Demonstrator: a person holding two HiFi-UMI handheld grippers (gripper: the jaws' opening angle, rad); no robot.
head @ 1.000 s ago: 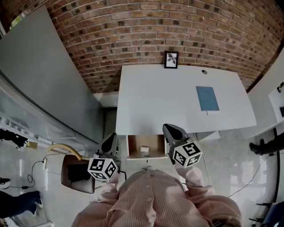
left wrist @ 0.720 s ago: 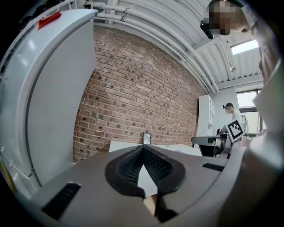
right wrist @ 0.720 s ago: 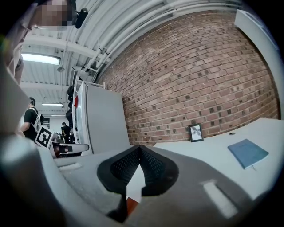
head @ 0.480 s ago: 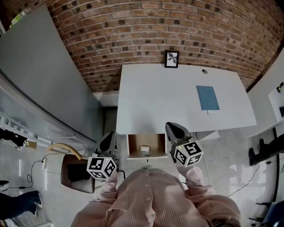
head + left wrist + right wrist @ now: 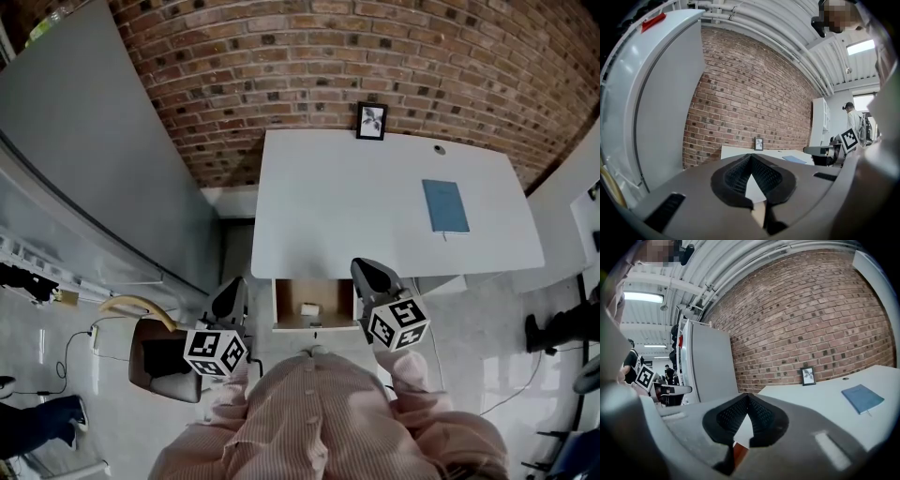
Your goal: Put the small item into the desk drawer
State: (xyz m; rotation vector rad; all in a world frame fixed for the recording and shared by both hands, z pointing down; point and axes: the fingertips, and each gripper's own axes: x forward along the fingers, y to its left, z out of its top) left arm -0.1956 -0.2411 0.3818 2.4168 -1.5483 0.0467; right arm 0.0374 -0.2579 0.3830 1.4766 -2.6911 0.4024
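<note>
Open drawer: small item inside too small to identify, drawer's rear hidden under the desk; framed picture against brick wall, subject indistinct.

Off-task: small framed picture upright against brick wall, blue notebook lying flat well apart to its right, big grey panel left, cables on floor.

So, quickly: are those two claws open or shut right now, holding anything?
Left gripper: shut, jaws tip to tip, nothing between them.
Right gripper: shut, also empty.
</note>
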